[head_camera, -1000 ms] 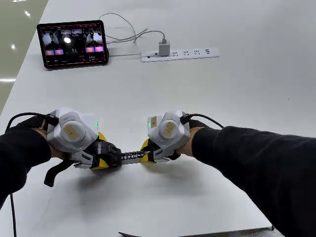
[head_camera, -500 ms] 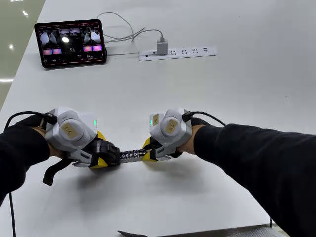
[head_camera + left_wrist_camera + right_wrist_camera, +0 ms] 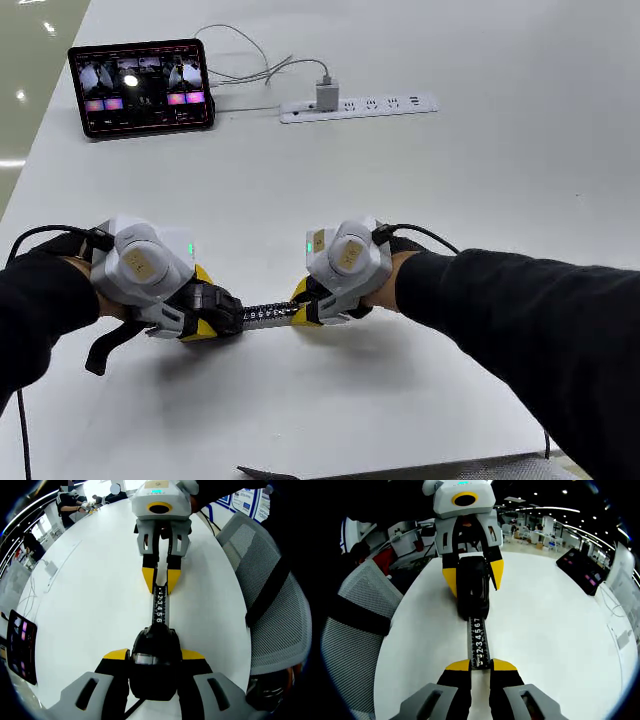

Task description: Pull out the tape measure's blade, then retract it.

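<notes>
The tape measure (image 3: 155, 647), black-cased, sits between the two yellow-tipped jaws of the left gripper (image 3: 154, 655), which are clenched against its sides. Its rear is hidden behind the jaw bodies, and whether its underside touches the table (image 3: 100, 595) cannot be told. The blade (image 3: 478, 642) runs straight from the case mouth to the right gripper (image 3: 480, 666), drawn out a short way, with numerals 2 to 7 readable. The right jaws are clenched on the blade's far end, one at each side. The end hook lies between them and cannot be made out. The two grippers face each other tip to tip, near but apart, with the bare length of blade between them. In the head view the white gripper housings cover most of both jaw pairs, and a dark strap (image 3: 105, 345) hangs behind the left gripper. Well beyond the jaws, on the table, stand a lit tablet (image 3: 141, 87), its screen too small to read, and a white power strip (image 3: 360, 104) with a plug (image 3: 328, 97) and cables. A mesh chair (image 3: 270, 605) stands beside the table. A dark object (image 3: 270, 473) is cut off at the head view's lower edge and cannot be identified.
</notes>
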Demonstrator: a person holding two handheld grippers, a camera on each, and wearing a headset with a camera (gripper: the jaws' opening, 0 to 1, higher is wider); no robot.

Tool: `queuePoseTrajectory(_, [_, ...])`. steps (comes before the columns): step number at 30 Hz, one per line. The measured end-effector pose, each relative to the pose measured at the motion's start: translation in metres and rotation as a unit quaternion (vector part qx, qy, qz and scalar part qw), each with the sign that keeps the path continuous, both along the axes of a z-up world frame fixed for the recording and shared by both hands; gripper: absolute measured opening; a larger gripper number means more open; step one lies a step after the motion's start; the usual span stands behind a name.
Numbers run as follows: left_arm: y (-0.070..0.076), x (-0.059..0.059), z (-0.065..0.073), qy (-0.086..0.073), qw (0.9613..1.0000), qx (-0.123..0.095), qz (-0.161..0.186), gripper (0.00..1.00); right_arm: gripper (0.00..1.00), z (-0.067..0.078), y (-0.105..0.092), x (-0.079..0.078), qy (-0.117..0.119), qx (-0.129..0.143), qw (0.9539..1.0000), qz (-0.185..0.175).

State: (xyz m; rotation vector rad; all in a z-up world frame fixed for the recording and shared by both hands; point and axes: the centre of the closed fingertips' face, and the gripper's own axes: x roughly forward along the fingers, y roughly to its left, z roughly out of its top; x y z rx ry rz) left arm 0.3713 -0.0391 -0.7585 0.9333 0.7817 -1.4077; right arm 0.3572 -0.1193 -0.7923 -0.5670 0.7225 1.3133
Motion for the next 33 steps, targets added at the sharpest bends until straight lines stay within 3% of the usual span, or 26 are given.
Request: queuePoseTrajectory(33, [-0.001,-0.001,0.000,-0.001,1.0000,-0.001,-0.009,0.31,0.08,0.002,-0.014,-0.004,0.007,-0.003,0.9999,-0.011])
